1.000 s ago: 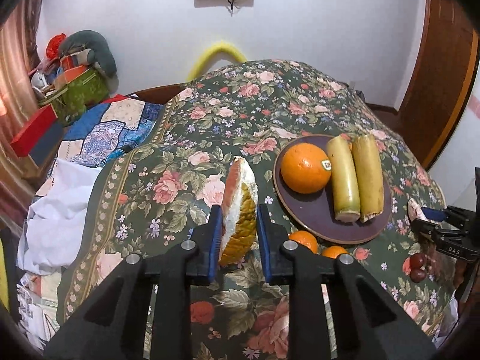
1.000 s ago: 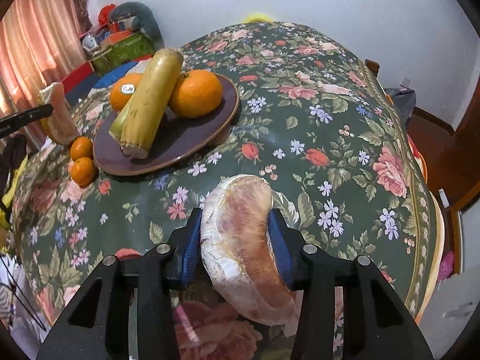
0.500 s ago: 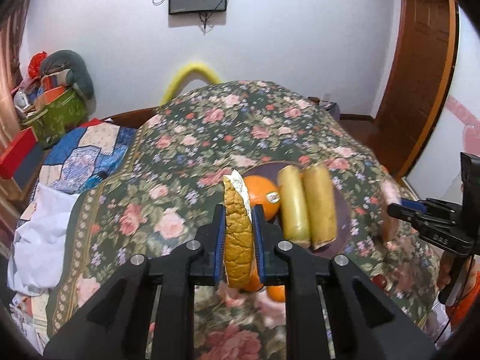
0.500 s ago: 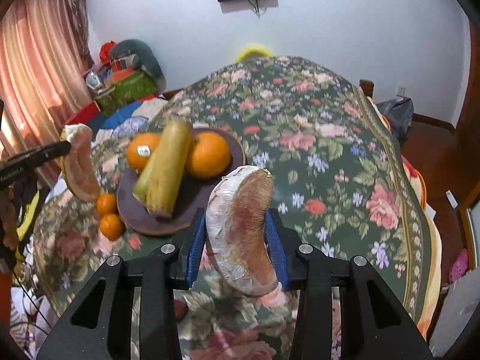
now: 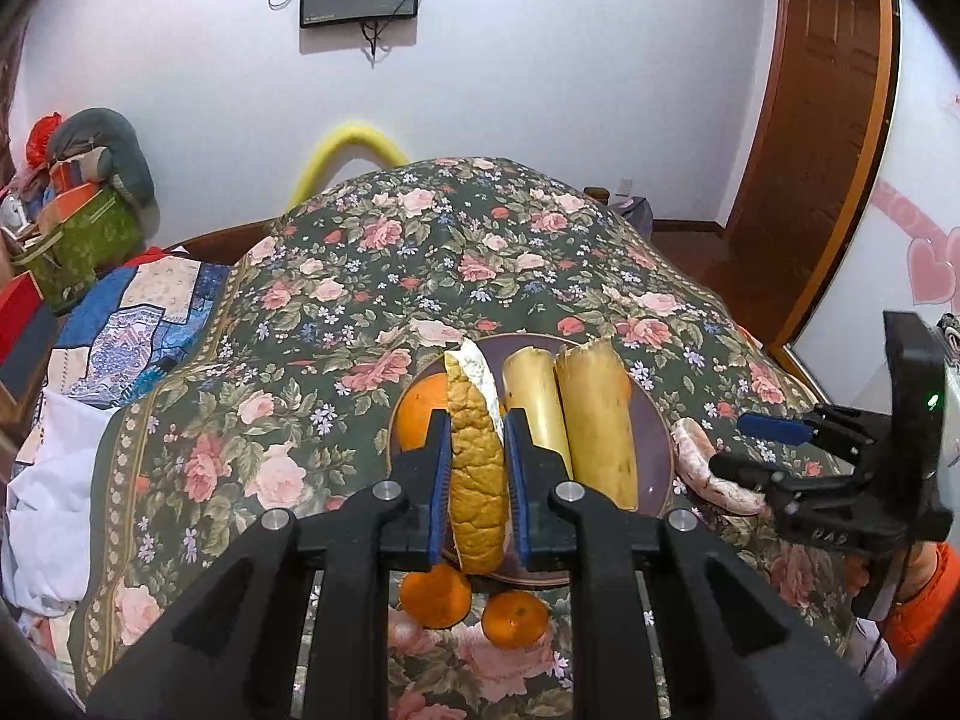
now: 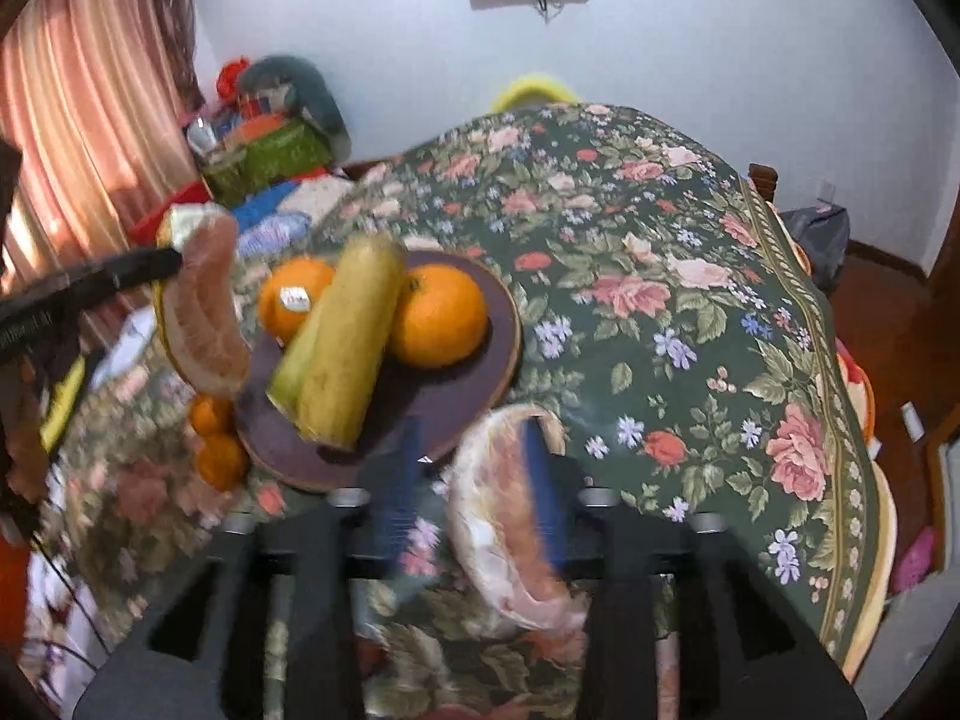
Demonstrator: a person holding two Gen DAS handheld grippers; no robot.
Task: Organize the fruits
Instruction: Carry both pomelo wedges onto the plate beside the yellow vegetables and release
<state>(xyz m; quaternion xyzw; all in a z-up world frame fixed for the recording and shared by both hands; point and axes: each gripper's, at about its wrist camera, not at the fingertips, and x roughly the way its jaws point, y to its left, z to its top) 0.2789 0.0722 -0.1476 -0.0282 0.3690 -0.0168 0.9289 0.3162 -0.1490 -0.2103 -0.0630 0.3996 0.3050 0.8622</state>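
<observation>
You can make out raised characters on the right gripper point(image 5: 771, 450), seen from the left wrist view; they look like "DAS" but are too small to be sure. The sticker point(image 6: 294, 298) on the left orange point(image 6: 294, 306) is blurred, unreadable.

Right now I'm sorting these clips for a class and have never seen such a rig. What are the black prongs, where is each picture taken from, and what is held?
There is no robot. A person holds a two-finger gripper in each hand, and a fisheye camera on each looks along its fingers.

In the left camera's view, the left gripper is shut on a pomelo wedge, above the plate's near edge. The right gripper shows at the side.

In the right camera's blurred view, the right gripper is opening, with a second pomelo wedge between its jaws.

On the floral cloth a dark plate carries two oranges and two long yellow fruits. Two small tangerines lie beside it.
</observation>
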